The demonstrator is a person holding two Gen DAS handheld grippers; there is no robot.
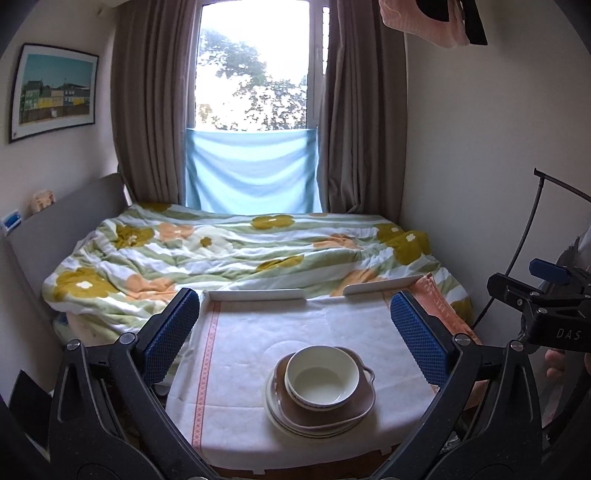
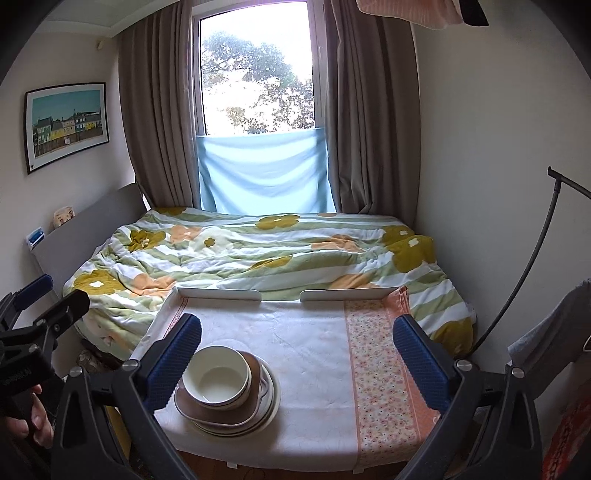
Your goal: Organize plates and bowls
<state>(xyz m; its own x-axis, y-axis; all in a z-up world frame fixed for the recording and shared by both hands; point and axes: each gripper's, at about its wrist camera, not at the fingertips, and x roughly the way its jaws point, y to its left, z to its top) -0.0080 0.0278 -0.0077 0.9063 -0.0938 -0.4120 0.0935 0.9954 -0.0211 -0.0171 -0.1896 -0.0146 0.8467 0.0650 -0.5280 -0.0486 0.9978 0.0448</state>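
Under the cream bowl [image 1: 320, 376] and the brown square plate [image 1: 332, 408], only the rims of the lower plates [image 1: 291, 424] show; their number is perhaps three. In the right wrist view the left finger [image 2: 173, 365] covers the stack's near-left edge. The pink cloth [image 1: 417, 22] above is cut off by the picture's edge.
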